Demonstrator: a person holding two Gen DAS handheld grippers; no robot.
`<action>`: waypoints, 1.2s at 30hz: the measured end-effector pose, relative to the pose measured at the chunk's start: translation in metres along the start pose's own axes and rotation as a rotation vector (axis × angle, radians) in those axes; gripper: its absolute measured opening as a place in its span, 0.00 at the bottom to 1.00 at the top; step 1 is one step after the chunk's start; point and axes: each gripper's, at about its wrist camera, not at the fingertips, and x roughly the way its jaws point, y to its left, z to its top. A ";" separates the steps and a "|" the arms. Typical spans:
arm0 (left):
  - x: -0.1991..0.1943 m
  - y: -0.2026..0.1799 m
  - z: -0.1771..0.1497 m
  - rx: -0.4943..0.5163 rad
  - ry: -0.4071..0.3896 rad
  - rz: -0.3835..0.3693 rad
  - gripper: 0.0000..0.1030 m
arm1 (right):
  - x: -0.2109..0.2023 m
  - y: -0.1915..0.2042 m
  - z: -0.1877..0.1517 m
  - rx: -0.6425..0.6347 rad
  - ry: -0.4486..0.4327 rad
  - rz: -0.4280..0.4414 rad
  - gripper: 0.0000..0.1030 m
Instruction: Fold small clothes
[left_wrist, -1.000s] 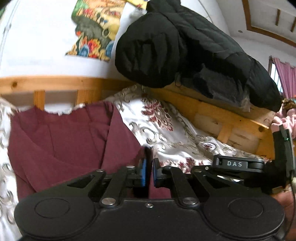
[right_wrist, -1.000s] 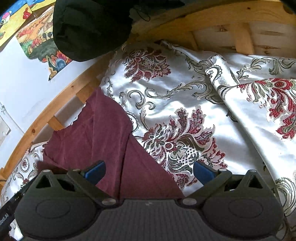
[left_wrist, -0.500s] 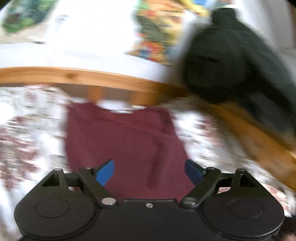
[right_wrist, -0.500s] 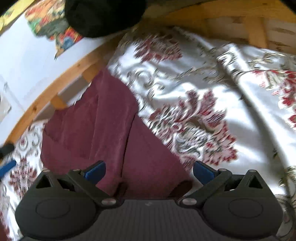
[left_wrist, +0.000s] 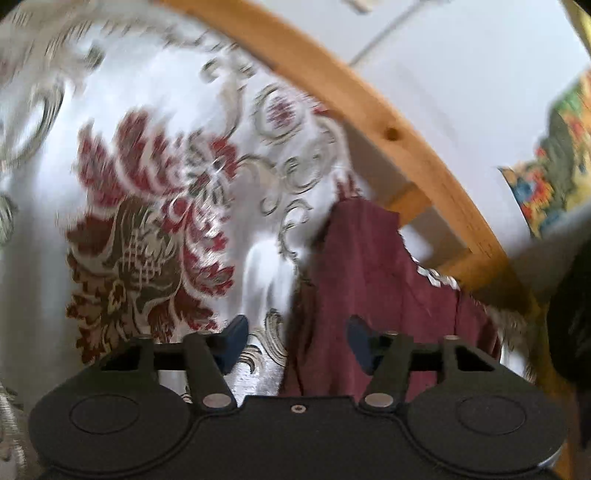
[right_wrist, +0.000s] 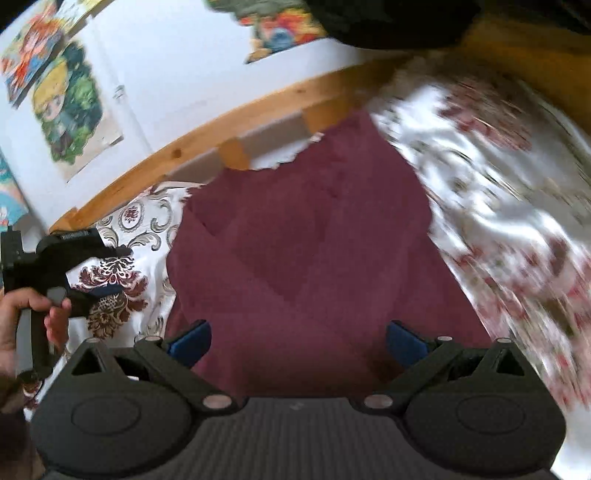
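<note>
Maroon garment (right_wrist: 314, 251) lies flat on the bed's satin floral bedspread (left_wrist: 155, 192), top edge up by the wooden bed rail (left_wrist: 373, 110).

Left hand-held gripper (left_wrist: 295, 338): a sec ago its blue pads were pinched nearly together at the garment's near edge; half a sec ago they stood wide over the cloth; now jaws closing again, part-way apart, nothing gripped. Only the garment's left edge sits in the gap, pads not pressing it, so released. Its view has swung hard: before, garment at left w/ the black jacket overhead; now mostly bedspread fills the frame and the garment is off to the right. Picture blurred.

In the right wrist view the left hand-held gripper (right_wrist: 94, 273) sits out at the left over the bedspread, beside the garment and apart from it, w/ the person's hand (right_wrist: 22, 325) on its handle. A sec ago it wasn't in that view.

Right hand-held gripper (right_wrist: 297, 341): jaws wide, same as in both earlier frames, empty, hovering over the garment's near part. Whether the pads touch the cloth, can't tell. Its view has shifted too: garment was at lower left, now centred between the fingers, and more wall w/ cartoon posters (right_wrist: 62, 99) shows. Black jacket (right_wrist: 388, 18) only just in view at the top edge. Garment shows diagonal creases, a folded-over layer across the middle.
</note>
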 end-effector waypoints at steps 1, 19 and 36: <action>0.005 0.005 -0.001 -0.024 0.016 -0.006 0.47 | 0.014 0.008 0.010 -0.013 -0.001 0.002 0.97; 0.075 0.038 -0.011 -0.245 0.082 -0.193 0.24 | 0.240 0.129 0.127 -0.134 0.101 0.270 0.82; 0.061 0.051 -0.017 -0.352 0.004 -0.252 0.04 | 0.269 0.141 0.126 -0.167 0.118 0.270 0.10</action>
